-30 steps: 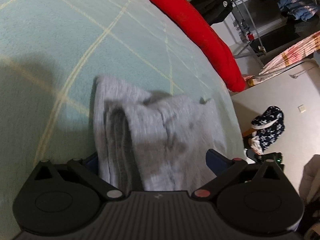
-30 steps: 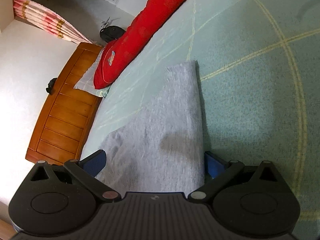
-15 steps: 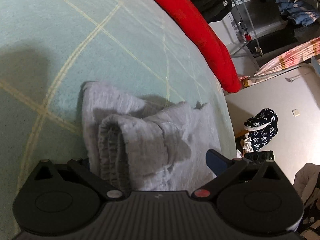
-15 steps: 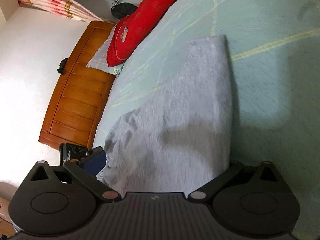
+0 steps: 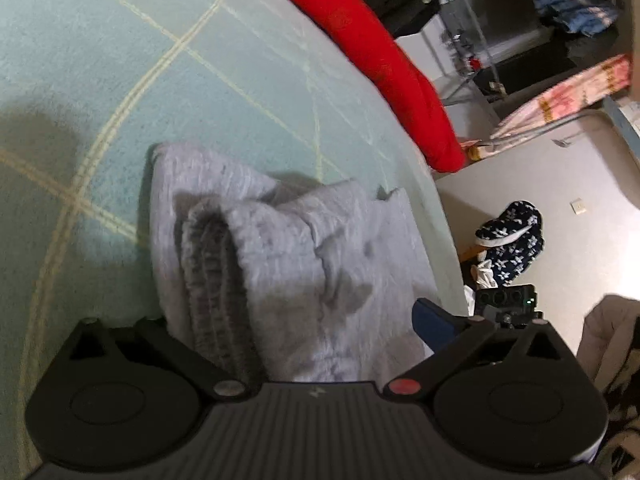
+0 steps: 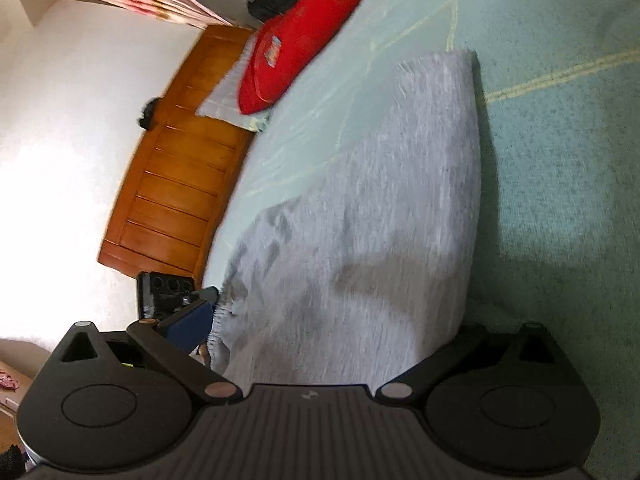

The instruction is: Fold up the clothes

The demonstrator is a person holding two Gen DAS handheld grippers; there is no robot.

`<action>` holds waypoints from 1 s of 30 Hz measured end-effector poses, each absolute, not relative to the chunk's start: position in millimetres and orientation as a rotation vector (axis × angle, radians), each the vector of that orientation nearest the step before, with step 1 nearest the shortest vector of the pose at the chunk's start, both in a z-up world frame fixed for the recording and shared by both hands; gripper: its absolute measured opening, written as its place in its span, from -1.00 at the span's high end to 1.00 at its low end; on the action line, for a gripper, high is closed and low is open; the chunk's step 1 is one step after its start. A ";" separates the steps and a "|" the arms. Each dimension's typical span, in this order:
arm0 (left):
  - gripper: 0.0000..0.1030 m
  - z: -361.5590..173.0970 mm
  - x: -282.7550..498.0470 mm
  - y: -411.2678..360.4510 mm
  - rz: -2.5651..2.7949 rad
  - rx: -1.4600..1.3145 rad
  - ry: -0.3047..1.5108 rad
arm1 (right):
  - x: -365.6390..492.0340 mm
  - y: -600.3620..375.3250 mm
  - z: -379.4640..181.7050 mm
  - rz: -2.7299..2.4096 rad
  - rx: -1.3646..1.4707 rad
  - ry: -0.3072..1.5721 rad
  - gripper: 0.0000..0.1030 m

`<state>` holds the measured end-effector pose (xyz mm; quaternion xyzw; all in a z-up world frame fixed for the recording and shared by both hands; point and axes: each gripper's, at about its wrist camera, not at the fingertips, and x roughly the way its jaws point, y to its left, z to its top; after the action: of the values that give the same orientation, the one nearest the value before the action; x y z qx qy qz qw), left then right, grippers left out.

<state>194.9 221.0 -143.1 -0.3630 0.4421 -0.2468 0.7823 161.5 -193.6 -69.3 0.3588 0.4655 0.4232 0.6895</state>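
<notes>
Grey garment bunched on a pale green bedspread, between two wide-spread grippers.

The left gripper point(image 5: 296, 316) stands released, jaws apart around the folded grey garment point(image 5: 280, 256) at lower centre; the cloth hides its left finger. The right gripper point(image 6: 332, 320) is likewise unclenched over the garment. A red pillow point(image 5: 372, 52) lies upper right, patterned slippers point(image 5: 512, 240) on the floor at right, a wooden headboard point(image 6: 180, 184) at left.

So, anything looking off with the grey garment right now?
Yes: in the left wrist view the grey garment is bunched, its ribbed band rolled up in a ridge. The right wrist view shows its other part lying smooth on the green bedspread.
</notes>
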 end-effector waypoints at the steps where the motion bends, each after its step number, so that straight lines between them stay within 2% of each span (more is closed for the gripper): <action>1: -0.96 -143.2 189.5 222.7 -0.543 -0.789 0.954 | 156.4 -195.4 -69.5 0.950 0.809 1.026 -1.00; 6: -0.97 -147.5 192.8 227.6 -0.547 -0.822 0.949 | 152.4 -190.7 -68.9 0.963 0.767 1.013 -1.00; 17: -0.94 -140.6 188.7 229.9 -0.554 -0.892 0.904 | 156.3 -186.1 -62.7 1.031 0.915 0.918 -1.00; 20: -0.90 -147.4 188.9 227.8 -0.529 -0.845 0.932 | 165.0 -181.7 -76.5 0.983 0.911 0.986 -1.00; 30: -0.84 -125.9 177.1 236.4 -0.607 -0.941 0.859 | 161.3 -161.6 -41.4 1.089 0.878 0.945 -1.00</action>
<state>177.1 236.4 -125.9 -0.4324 0.3948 -0.2789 0.7611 161.3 -161.6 -41.4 0.3887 0.4186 0.4820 0.6644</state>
